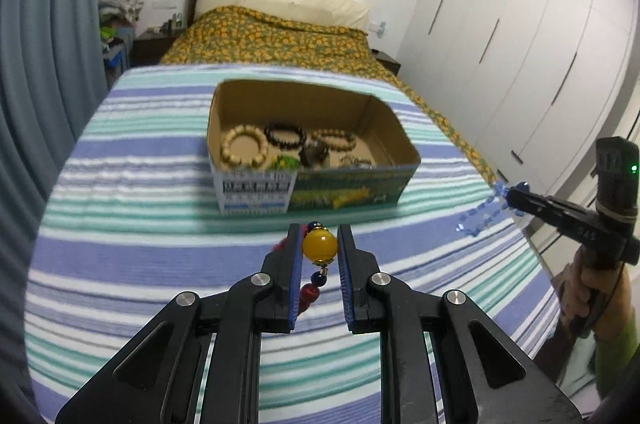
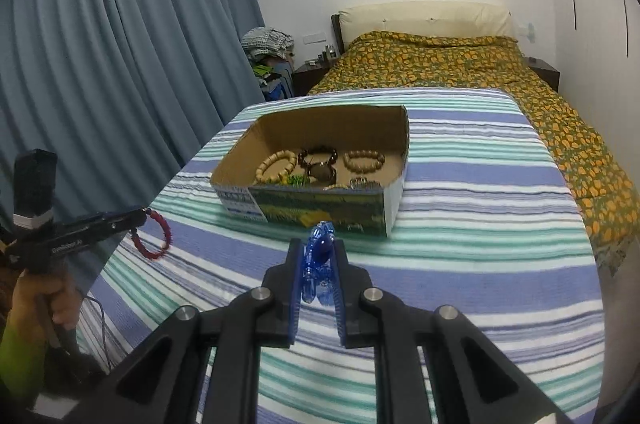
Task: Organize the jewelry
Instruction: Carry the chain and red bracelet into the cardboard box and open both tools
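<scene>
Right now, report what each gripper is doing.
Left gripper: shut on the red bead bracelet, fingers on its yellow bead.
Right gripper: shut on the blue crystal bracelet.

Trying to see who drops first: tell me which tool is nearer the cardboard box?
Hard to call. The left tool, shut on the red bracelet, and the right tool, shut on the blue bracelet, both hang short of the cardboard box.

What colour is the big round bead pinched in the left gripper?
Amber yellow bead, clearest in the left wrist view.
</scene>
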Motion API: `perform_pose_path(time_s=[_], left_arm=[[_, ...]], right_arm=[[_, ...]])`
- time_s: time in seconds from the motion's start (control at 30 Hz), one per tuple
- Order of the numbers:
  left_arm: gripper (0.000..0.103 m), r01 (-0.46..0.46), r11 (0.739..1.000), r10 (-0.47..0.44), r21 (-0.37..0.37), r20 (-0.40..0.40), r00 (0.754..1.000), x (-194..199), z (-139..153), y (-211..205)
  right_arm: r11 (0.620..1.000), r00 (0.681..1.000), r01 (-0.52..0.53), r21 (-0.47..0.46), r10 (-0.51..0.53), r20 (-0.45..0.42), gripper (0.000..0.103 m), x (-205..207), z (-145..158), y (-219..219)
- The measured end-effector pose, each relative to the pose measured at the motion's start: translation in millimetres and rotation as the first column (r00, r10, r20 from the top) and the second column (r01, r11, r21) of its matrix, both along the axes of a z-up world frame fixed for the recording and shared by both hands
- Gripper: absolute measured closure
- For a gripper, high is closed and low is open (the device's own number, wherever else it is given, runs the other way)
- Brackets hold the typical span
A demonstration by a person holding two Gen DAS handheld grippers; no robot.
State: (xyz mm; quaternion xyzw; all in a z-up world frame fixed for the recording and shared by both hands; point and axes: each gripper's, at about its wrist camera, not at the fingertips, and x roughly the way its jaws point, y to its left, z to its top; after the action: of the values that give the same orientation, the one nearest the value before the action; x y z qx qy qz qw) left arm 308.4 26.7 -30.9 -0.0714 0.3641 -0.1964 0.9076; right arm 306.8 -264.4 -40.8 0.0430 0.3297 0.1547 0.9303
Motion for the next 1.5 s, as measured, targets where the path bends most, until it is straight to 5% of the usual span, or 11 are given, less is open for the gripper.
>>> perform_pose_path(time_s=[0.3,0.57,1.23,1.27,1.33,1.37,1.4,1.5], left_arm=[[0.087,0.002,1.000,-0.003,0.014,0.060,0.998,48,42,1],[0.087,-0.013,0.999,0.011,0.043,0.055,0.998,103,43,-6],[0.086,-0.040,0.992,0.056,0.121,-0.134,0.989,189,-42,-30],[0.084,-0.046,0.990,0.066,0.132,-0.146,0.987,190,-47,-31],[0.059,-0.058,0.989,0.081,0.138,-0.169,0.982,192,-54,-31],[0.035,-0.067,0.988,0.091,0.140,-0.174,0.981,193,-56,-29],[0.024,-0.090,0.985,0.114,0.147,-0.167,0.979,190,-57,-27],[0.022,-0.110,0.982,0.133,0.156,-0.146,0.980,180,-53,-20]], right_arm=[[0.999,0.998,-0.046,0.008,0.046,0.043,0.089,49,38,17],[0.997,0.997,-0.069,-0.037,0.071,0.043,0.089,110,54,37],[0.998,0.978,-0.039,-0.043,0.029,-0.205,0.087,236,-40,43],[0.998,0.976,-0.033,-0.048,0.022,-0.215,0.077,238,-45,42],[0.999,0.975,-0.016,-0.052,0.004,-0.222,0.049,241,-52,42],[0.999,0.977,-0.005,-0.054,-0.007,-0.213,0.045,239,-52,42],[0.998,0.979,0.006,-0.060,-0.018,-0.202,0.045,238,-50,41],[0.997,0.983,0.022,-0.071,-0.035,-0.181,0.044,228,-43,38]])
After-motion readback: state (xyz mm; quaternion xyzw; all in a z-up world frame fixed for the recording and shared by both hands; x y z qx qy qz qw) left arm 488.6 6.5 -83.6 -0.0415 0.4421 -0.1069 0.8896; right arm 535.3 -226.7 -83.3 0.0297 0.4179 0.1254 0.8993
